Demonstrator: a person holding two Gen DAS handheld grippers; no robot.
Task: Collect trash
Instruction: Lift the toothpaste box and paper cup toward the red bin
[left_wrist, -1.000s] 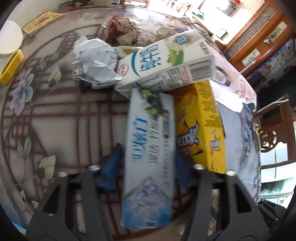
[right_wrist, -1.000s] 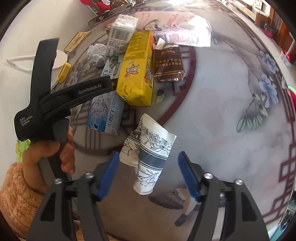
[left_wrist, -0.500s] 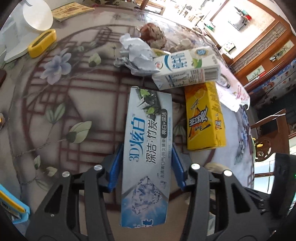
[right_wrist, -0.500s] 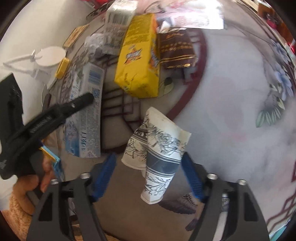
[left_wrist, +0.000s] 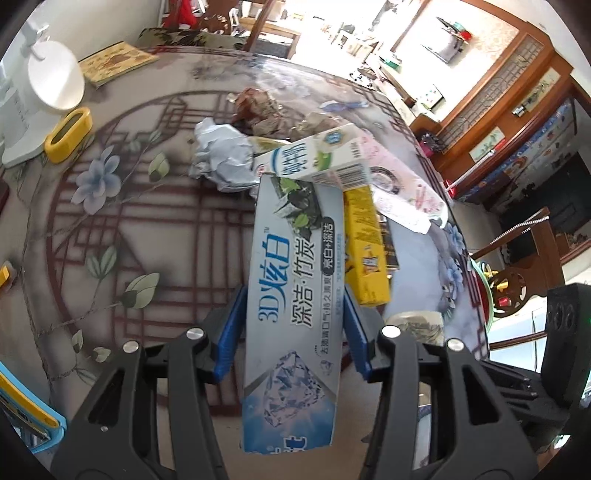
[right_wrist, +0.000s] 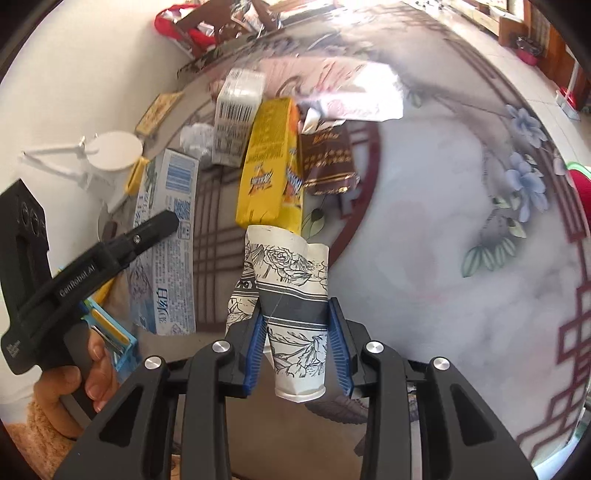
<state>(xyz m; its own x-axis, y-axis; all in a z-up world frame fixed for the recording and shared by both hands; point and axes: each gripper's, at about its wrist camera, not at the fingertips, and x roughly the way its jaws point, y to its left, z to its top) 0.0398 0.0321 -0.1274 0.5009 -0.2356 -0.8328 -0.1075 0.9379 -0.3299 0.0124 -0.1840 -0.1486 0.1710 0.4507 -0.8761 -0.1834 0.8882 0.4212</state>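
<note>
Right now the left gripper (left_wrist: 291, 332) has its blue pads pressed on both long sides of a pale blue toothpaste box (left_wrist: 291, 306), which runs up the middle of the left wrist view, lifted clear of the flower-patterned table (left_wrist: 110, 221). Whether the box holds anything cannot be told; its flaps look shut. Above its top end lie a white milk carton (left_wrist: 314, 158), a yellow drink carton (left_wrist: 365, 251) just right of the box, and crumpled white paper (left_wrist: 221, 162) at upper centre.

In the right wrist view the right gripper (right_wrist: 297, 343) is closing, its jaws narrow, pads against a crushed paper cup (right_wrist: 291, 306) printed with dark flowers. The cup's mouth points up the frame; its inside is not visible. A brown packet (right_wrist: 327, 162) lies beside the yellow carton
</note>
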